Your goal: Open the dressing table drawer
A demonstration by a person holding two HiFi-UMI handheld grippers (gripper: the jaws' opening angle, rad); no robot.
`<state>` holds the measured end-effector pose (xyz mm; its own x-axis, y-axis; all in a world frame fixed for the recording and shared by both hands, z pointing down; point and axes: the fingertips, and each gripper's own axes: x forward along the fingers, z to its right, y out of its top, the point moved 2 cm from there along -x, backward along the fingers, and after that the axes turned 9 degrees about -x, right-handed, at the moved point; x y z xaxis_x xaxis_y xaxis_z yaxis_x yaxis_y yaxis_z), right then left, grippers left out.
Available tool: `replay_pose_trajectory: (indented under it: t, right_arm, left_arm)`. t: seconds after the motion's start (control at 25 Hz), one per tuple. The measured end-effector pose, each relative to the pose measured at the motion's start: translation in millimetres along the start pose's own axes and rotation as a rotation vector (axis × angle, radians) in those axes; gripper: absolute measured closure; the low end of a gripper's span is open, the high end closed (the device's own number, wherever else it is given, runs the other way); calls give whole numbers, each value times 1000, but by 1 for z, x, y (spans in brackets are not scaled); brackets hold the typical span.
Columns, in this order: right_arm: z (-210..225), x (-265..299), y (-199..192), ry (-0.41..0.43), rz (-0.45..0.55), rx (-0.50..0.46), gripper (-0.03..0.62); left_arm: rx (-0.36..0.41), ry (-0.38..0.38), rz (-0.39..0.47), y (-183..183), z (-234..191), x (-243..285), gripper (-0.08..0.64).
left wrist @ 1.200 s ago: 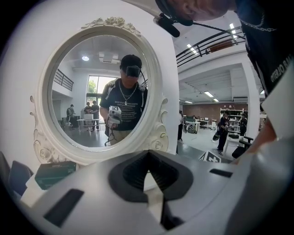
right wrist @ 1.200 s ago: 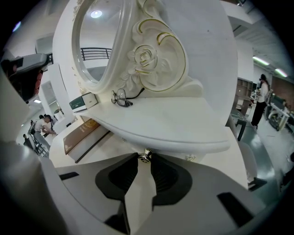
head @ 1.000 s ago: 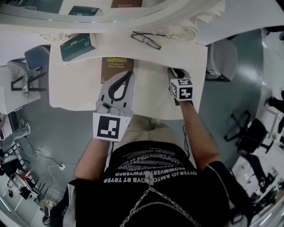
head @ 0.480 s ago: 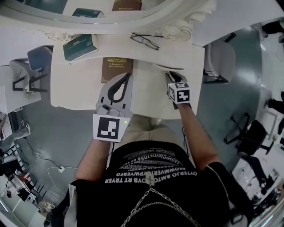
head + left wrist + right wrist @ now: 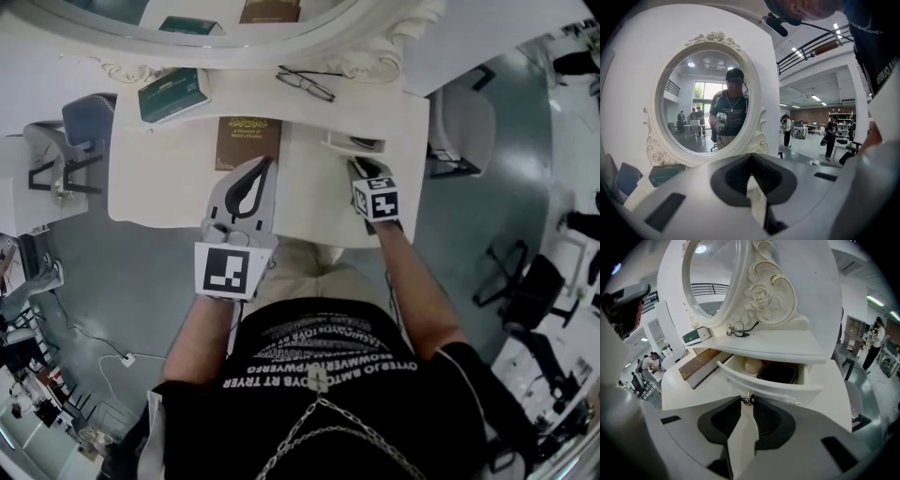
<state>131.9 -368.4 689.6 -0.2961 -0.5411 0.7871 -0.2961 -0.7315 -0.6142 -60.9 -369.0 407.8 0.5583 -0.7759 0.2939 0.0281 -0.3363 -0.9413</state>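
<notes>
We can't read the gold title on the brown book (image 5: 248,141) or the teal box (image 5: 173,92) label: too small. Our right hand-held gripper (image 5: 747,404) clamps the knob (image 5: 747,397) of the drawer (image 5: 764,383), now partly out at the surface's (image 5: 159,192) right rear w/ a black case (image 5: 777,372) inside; 1 sec ago it sat shut. Our left hand-held gripper (image 5: 751,178) is clenched, empty.
</notes>
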Motion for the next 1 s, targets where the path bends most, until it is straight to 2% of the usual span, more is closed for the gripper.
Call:
replay_pose_trajectory:
  t: [1.0]
  right_arm:
    - [-12, -11, -19, 20, -1, -14, 512]
  left_arm:
    - [-14, 39, 43, 7, 14, -39, 558]
